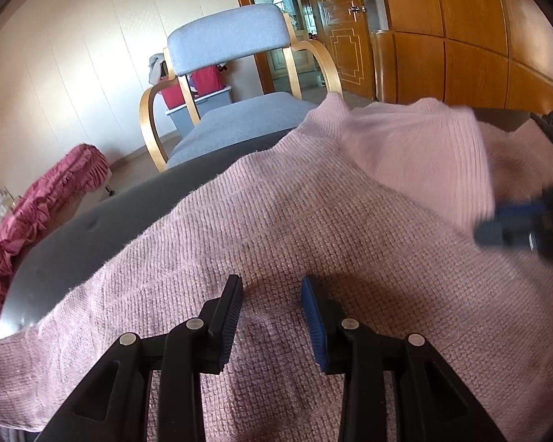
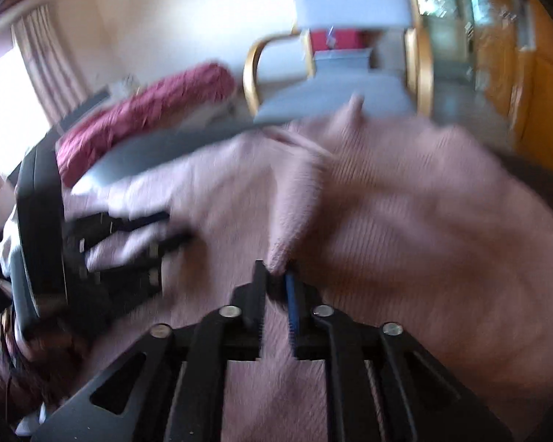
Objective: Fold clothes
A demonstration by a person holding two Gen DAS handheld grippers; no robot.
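One pink knit sweater (image 1: 313, 228) is lying spread across a dark grey padded surface (image 1: 92, 228), covering most of it; a folded-over flap of the same sweater (image 1: 416, 147) is lying on top toward the far right.

Left gripper (image 1: 272, 283) is hovering over the near part of the sweater with its two fingers standing apart, nothing between them, only the knit showing below the gap.

Right gripper (image 2: 276, 276) is pointing down at the sweater, its two fingers a narrow gap apart, with a pointed corner of the pink knit sitting at the tips; the view is motion-blurred, so whether the pads are pressing on it cannot be told.

Beyond the surface: one armchair (image 1: 236, 37) with grey cushions and two bent-wood arms, one crimson ruffled fabric item (image 1: 37, 213) at left, one wooden door (image 1: 339, 29).
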